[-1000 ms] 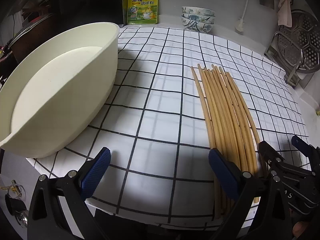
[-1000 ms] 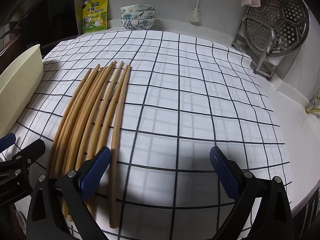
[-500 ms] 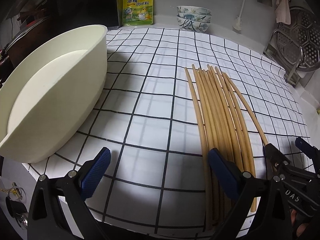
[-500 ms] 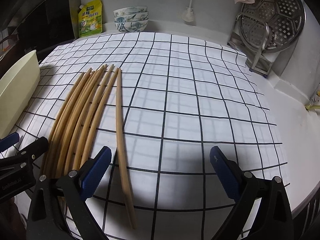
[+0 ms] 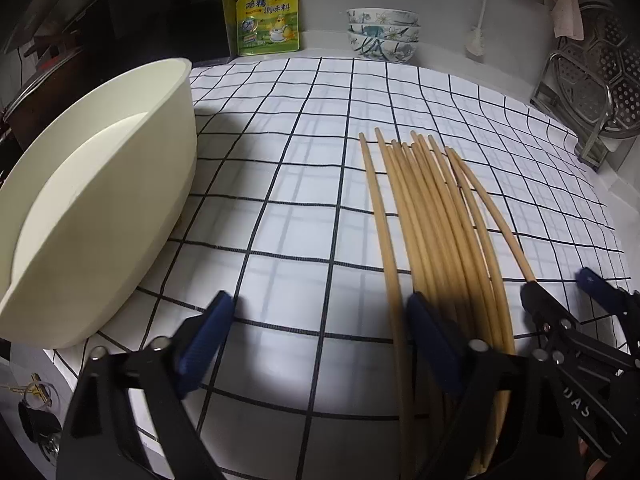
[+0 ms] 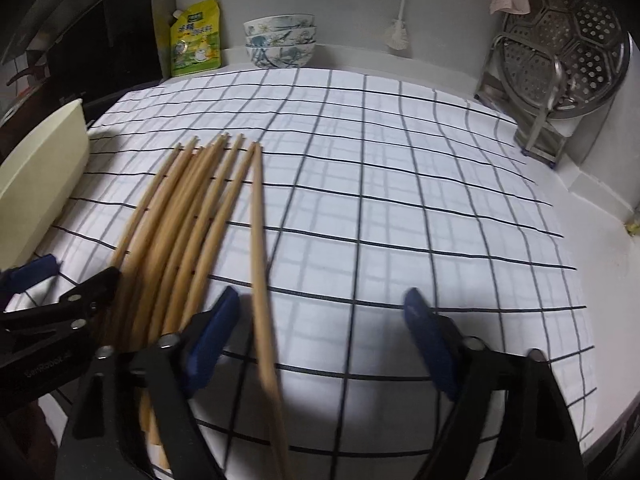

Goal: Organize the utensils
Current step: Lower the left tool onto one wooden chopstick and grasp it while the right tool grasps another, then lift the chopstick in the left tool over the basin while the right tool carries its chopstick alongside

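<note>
Several long bamboo chopsticks lie side by side on the checked cloth. To their left stands a cream tub. My left gripper hovers over the cloth's near edge, its jaws closing, and the leftmost chopstick lies just inside its right finger, untouched. In the right wrist view my right gripper is also closing, with one stray chopstick lying between its jaws near the left finger. The bundle passes under that finger. Each gripper shows in the other's view: the right one and the left one.
A yellow seasoning pouch and stacked patterned bowls stand at the back wall. A metal steamer tray on a rack stands at the back right. The counter's front edge runs just under both grippers. Keys hang below left.
Both grippers' jaws have narrowed. The rightmost chopstick has swung away from the bundle and now lies between the right gripper's jaws. The left gripper has shifted right, toward the chopsticks.
</note>
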